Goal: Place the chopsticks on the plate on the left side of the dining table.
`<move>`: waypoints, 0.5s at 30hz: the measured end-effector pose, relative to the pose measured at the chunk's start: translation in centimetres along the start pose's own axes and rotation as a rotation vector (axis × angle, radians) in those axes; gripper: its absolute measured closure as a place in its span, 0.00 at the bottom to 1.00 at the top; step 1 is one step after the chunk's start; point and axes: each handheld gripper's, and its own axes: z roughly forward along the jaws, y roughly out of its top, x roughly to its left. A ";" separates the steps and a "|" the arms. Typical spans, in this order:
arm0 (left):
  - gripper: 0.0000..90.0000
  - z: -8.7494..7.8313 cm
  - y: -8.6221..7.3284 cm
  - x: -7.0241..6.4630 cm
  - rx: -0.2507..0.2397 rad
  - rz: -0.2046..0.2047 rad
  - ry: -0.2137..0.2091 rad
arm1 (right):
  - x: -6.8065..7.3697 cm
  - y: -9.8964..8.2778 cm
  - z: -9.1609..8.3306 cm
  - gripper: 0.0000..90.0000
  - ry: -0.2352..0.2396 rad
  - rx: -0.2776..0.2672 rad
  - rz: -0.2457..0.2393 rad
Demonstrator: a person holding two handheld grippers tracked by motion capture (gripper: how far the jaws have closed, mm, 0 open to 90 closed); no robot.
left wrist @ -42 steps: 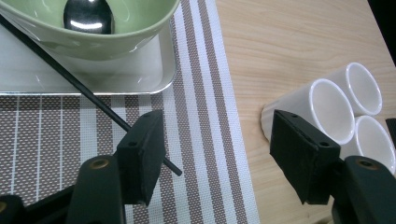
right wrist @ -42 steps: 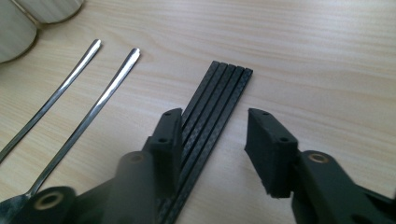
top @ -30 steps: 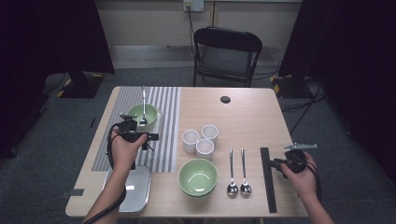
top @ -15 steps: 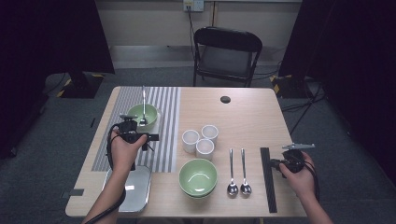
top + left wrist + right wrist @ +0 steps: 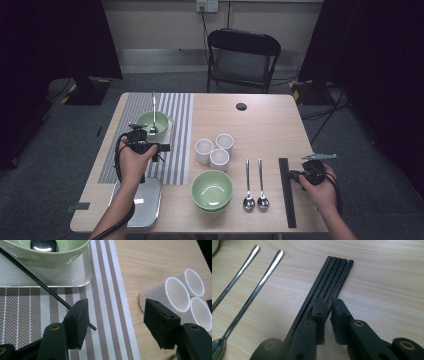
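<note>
My right gripper (image 5: pixel 327 305), jaws just closing and now pinched on one chopstick (image 5: pixel 337 285), should lift level to avoid dragging its neighbours.

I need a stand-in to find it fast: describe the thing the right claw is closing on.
Start at the wooden table and go to its right edge, where the right claw sits. There, beside the two spoons, lies a bundle of chopsticks, and the claw has just been closing on one. They are the only flat, black, square-edged sticks there; the spoons are shiny metal.
</note>
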 end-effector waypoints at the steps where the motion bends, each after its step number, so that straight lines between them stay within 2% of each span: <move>1: 0.42 -0.1 0.0 0.0 0.004 0.002 -0.005 | 0.0 0.0 0.0 0.91 -0.001 0.000 0.002; 15: 0.42 0.2 -0.1 0.0 0.008 0.001 -0.007 | -0.2 0.1 0.2 0.93 0.006 0.008 0.013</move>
